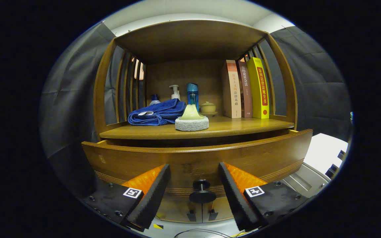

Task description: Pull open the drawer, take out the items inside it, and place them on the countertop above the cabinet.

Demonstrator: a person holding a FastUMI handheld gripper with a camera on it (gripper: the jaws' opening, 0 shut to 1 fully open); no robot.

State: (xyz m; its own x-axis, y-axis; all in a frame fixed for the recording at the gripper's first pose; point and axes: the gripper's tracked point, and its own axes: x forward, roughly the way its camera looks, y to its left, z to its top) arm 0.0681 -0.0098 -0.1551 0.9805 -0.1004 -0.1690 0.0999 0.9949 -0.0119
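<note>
Now gripper [193, 170] gapes round one knob [202, 192] (three books [246, 88]).

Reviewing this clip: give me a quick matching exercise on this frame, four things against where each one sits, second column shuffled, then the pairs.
Things:
1. drawer knob
2. blue towel
3. yellow book
4. scrub sponge

Places:
A. last of the three upright books, next to the side slats
B. on the countertop, just in front of the blue bottle
C. between the open fingers of the hand-held gripper, untouched
D. folded on the countertop, in front of the pump bottle

Pairs: 1-C, 2-D, 3-A, 4-B
</note>
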